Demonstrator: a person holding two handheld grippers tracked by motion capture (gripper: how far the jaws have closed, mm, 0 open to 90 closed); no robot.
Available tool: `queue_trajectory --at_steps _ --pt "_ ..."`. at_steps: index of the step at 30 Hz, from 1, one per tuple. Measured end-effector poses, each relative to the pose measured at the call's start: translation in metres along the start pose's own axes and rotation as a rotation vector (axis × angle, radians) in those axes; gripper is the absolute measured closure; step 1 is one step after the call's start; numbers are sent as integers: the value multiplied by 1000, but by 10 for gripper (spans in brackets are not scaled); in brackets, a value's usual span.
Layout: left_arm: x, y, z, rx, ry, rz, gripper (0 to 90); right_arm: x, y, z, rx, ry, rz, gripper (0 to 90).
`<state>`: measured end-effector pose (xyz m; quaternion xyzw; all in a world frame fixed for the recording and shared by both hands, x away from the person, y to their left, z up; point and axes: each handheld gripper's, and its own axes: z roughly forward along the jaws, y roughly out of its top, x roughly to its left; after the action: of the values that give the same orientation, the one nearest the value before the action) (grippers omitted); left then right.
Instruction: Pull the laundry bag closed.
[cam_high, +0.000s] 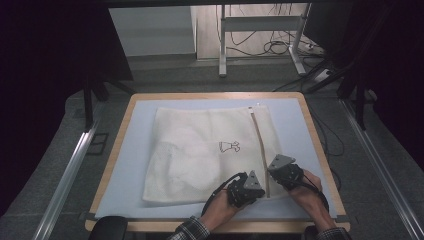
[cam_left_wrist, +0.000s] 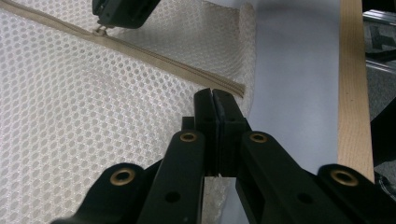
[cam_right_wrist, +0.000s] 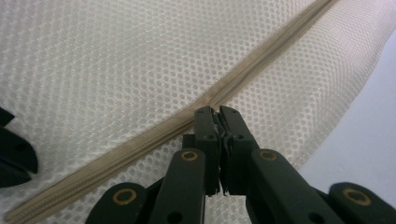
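Running away from you up the mesh bag (cam_high: 200, 150), the zipper (cam_right_wrist: 140, 144) has your right gripper (cam_right_wrist: 215, 112) clamped on its pull; left gripper (cam_left_wrist: 214, 95) pinches the bag's near end

Grey carpet floor (cam_high: 165, 80); white desk legs (cam_high: 222, 45) behind.

Bag (cam_left_wrist: 93, 107): white mesh cloth, open honeycomb weave, matt and rough under me;
Zipper (cam_right_wrist: 140, 144): beige woven tape, its pull (cam_left_wrist: 100, 31) small shiny metal;
My jaws: black plastic, smooth, slight sheen, brass-coloured rivets;
Mat (cam_left_wrist: 294, 70): pale blue, smooth, matt;
Table edge (cam_left_wrist: 353, 84): light wood, matt
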<state>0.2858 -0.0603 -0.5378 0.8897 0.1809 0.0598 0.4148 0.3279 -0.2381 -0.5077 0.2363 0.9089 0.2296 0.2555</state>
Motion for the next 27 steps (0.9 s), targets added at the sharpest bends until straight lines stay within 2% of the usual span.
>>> queue_trajectory --at_steps 9,11,16,26,27 --pt "-1 0 0 -4 1 -6 895 -3 4 6 4 -9 -16 862" --pt "-1 0 0 -4 0 -5 895 -4 5 8 5 -24 -22 861" --pt "-2 0 0 -6 5 -4 895 -9 6 12 5 -36 -7 863" --pt "-3 0 1 -15 7 -6 895 -19 8 18 -6 -11 6 860" --pt "-2 0 0 -8 9 3 895 -19 8 18 -7 -18 4 861"
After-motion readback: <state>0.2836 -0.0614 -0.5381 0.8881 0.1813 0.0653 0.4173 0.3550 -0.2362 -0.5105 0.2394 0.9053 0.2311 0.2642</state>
